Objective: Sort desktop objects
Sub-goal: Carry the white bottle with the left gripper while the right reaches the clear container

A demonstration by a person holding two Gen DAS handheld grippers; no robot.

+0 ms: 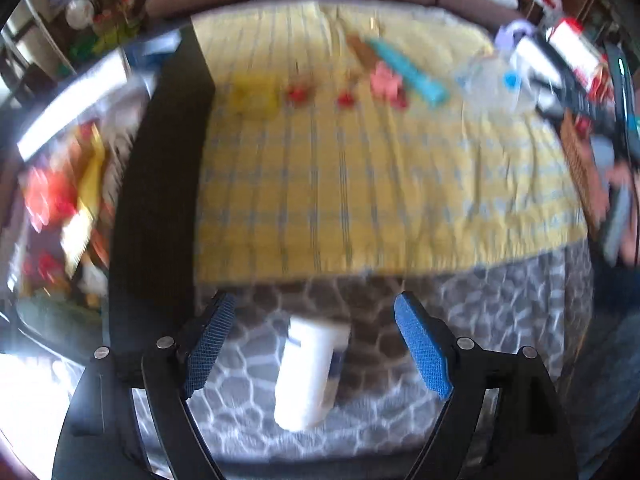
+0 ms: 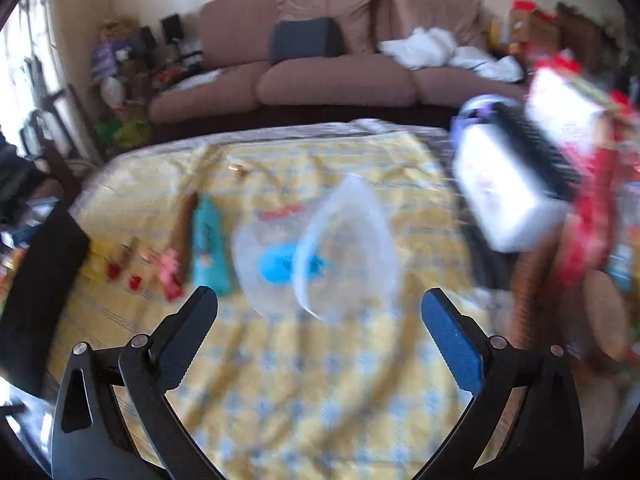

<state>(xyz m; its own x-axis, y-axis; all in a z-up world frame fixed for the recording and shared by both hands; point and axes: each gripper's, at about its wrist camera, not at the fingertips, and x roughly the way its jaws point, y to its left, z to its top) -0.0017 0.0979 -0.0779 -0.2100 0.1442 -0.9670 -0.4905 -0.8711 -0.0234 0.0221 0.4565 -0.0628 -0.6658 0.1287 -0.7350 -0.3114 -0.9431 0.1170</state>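
My left gripper (image 1: 314, 300) points down over a grey stone-patterned cover (image 1: 500, 320). It is open, and a white bottle (image 1: 308, 372) lies between its blue pads without touching either. My right gripper (image 2: 320, 293) is open and holds nothing above a yellow checked cloth (image 2: 304, 380). Just ahead of it sit clear plastic bowls (image 2: 344, 248) with a blue object (image 2: 276, 266) inside. Further left on the cloth lie a teal tube (image 2: 208, 244), a brown stick (image 2: 186, 220), a pink item (image 2: 170, 266), small red pieces (image 2: 134, 282) and a yellow item (image 2: 98, 258).
A white box (image 2: 504, 188) with a black brush (image 2: 532, 152) on it and red packets (image 2: 588, 220) crowd the right side. A dark edge (image 1: 160, 184) borders the cloth on the left, with clutter beyond. A brown sofa (image 2: 336, 76) stands behind.
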